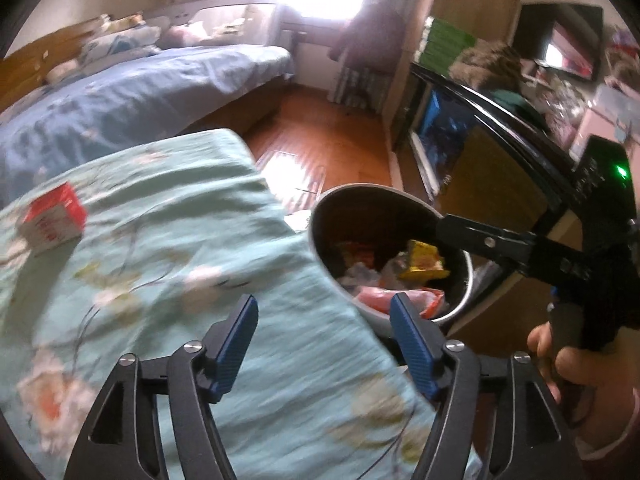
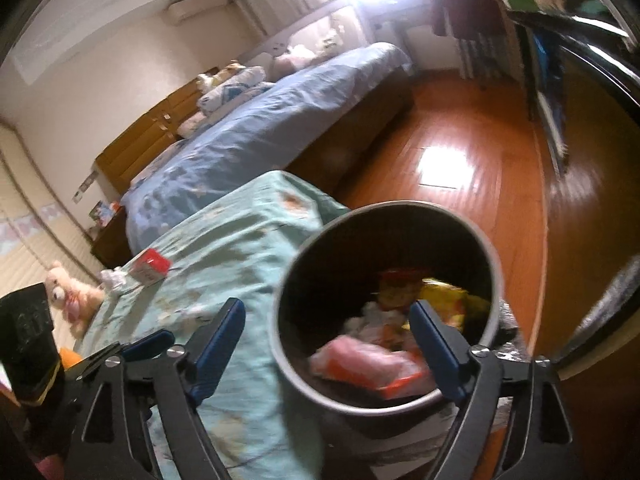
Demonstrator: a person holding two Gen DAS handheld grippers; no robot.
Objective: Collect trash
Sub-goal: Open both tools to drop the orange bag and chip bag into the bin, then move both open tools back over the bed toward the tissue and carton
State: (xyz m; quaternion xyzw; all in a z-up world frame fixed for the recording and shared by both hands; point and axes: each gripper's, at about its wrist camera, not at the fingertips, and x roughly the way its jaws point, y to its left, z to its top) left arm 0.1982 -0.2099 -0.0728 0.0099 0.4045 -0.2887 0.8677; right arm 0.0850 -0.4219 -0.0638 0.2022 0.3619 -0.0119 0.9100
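Here, the trash bin (image 2: 386,304) is a round grey can with a dark inside, filling the lower middle of the right wrist view and sitting in the right centre of the left wrist view (image 1: 390,256). It stands just beside the edge of the green floral bedspread (image 1: 192,280). Inside it lie a pink and orange wrapper (image 2: 368,364), a yellow packet (image 1: 424,262) and crumpled white paper (image 2: 366,318).

The right gripper (image 2: 328,336) has its blue-padded jaws spread wide, with nothing between them; its right finger crosses the front of the bin's rim and its left finger hangs over the bedspread. In the left wrist view this same tool reaches in from the right edge, its dark fingers over the bin's mouth near the yellow packet, held by a hand (image 1: 580,364) at the lower right.

The left gripper (image 1: 324,332) is likewise wide open and holds nothing, its fingers over the bedspread with the right one just in front of the bin.

A red and white carton (image 1: 52,220) lies on the bedspread at the left of the frame, well apart from the bin; white crumpled paper (image 2: 114,280) lies just beside it in the right wrist view. Beyond are a blue bed (image 2: 256,128), a wooden floor (image 2: 460,168) and a plush bear (image 2: 68,292) at the far left.
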